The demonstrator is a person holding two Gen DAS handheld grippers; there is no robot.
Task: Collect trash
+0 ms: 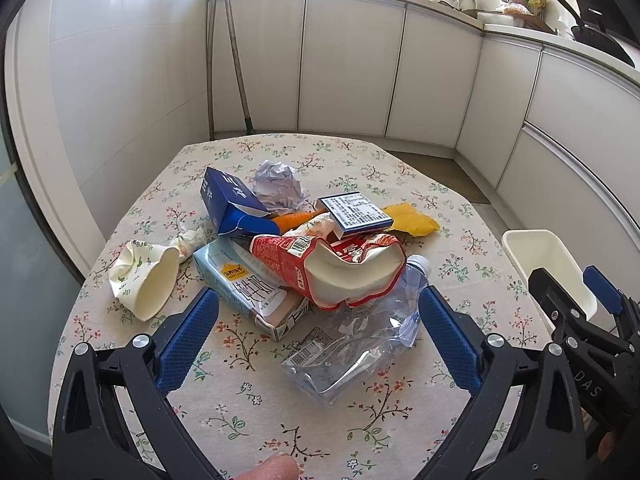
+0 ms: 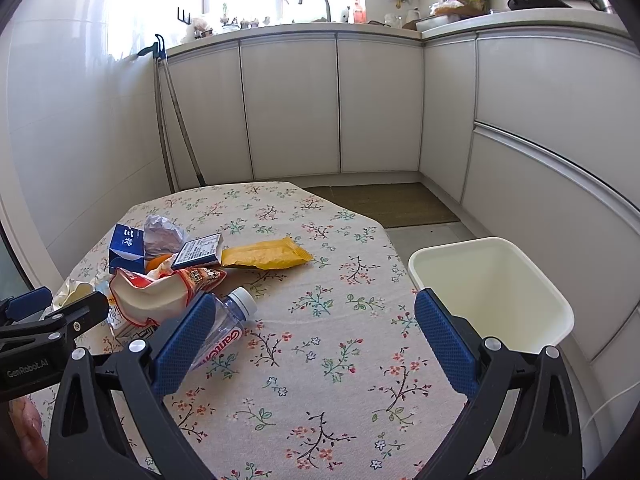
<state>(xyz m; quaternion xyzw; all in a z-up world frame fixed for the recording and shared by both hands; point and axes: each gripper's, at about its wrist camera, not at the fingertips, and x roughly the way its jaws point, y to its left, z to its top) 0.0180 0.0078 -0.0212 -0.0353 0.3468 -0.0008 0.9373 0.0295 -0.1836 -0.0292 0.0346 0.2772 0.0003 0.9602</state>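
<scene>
Both claws are wide open and hold nothing. The left claw (image 1: 318, 320) has the trash pile (image 1: 304, 248) right ahead. The bin (image 2: 492, 292) sits by the right claw (image 2: 310, 324). Grabbing the squashed bottle (image 1: 360, 340) might make it slip, because it looks smooth.

Left wrist cam: sits above near edge of desk (image 1: 340, 420), faces fwd and down over trash pile (image 1: 304, 248), close range. Right wrist cam: same height approx., offset right, faces desk's right side and white bin (image 2: 552, 296). Shared: pile, bin, floral cloth, cabinets (image 2: 292, 104).
</scene>
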